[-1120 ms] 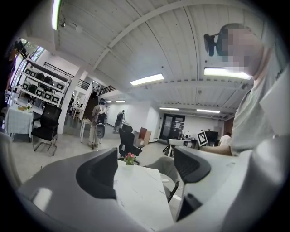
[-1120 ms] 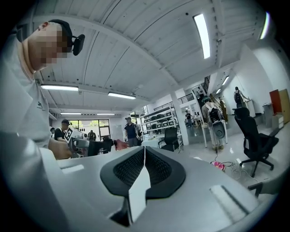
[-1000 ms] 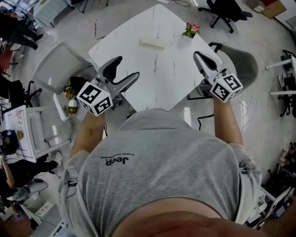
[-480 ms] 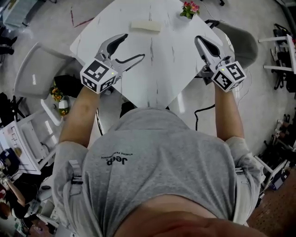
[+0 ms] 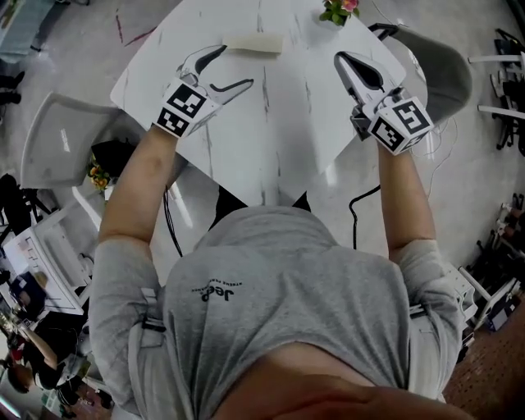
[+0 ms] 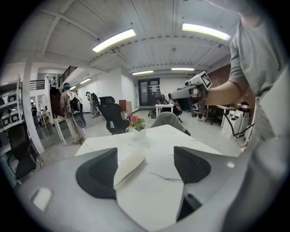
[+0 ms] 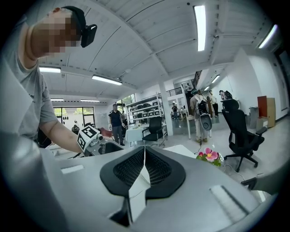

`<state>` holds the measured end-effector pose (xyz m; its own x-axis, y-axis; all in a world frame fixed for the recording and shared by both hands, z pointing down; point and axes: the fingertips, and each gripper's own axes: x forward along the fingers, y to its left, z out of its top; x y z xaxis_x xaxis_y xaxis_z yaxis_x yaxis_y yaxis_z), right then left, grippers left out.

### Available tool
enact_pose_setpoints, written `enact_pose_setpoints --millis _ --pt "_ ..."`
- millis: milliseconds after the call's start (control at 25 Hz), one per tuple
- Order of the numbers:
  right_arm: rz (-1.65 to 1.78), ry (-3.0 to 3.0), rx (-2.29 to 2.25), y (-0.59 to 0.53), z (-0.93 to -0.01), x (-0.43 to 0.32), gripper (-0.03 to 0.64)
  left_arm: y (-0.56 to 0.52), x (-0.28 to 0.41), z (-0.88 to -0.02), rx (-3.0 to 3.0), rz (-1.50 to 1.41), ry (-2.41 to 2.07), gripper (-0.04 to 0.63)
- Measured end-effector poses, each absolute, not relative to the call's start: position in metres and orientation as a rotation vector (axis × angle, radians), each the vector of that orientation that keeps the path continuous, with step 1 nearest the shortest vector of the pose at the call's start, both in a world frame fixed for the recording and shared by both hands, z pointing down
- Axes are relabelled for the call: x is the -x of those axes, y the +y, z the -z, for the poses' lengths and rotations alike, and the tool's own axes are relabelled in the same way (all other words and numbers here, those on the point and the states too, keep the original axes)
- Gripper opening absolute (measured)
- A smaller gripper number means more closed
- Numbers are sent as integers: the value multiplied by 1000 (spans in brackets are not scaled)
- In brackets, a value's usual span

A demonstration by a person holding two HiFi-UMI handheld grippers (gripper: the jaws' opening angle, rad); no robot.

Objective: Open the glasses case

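A cream glasses case [image 5: 253,43] lies closed at the far side of the white table [image 5: 279,123]; it also shows in the left gripper view, the case [image 6: 129,164] ahead between the jaws. My left gripper [image 5: 235,69] is open over the table's left part, just short of the case, nothing between its jaws. My right gripper [image 5: 343,61] is shut and holds nothing, raised over the table's right edge, well to the right of the case. In the right gripper view its black pads [image 7: 156,168] meet.
A small pot of pink flowers [image 5: 339,9] stands at the table's far corner, right of the case. Grey chairs sit at the left [image 5: 61,139] and right [image 5: 439,70] of the table. A cable [image 5: 365,201] hangs by the right edge.
Both grippers have moved forward over the table towards its far side. The left one now lies close to the case and stays open; the right one stays shut.
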<state>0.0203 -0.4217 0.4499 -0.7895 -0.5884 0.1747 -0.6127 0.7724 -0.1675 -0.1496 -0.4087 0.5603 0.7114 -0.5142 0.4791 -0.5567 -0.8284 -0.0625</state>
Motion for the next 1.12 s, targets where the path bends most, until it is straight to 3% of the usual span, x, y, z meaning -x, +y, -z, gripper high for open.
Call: enact_pose_setpoints --millis 600,960,1120 --pt "-411 -2856 -959 -473 -507 -7 6 -497 116 -676 -2819 -1268 -693 416" --pt "-456 -2847 -925 -486 -523 0 6 -506 103 -710 -2808 -1408 -589 413" --pt "-473 -2852 -924 -487 -528 0 6 -512 106 -711 -2800 -1438 -639 342"
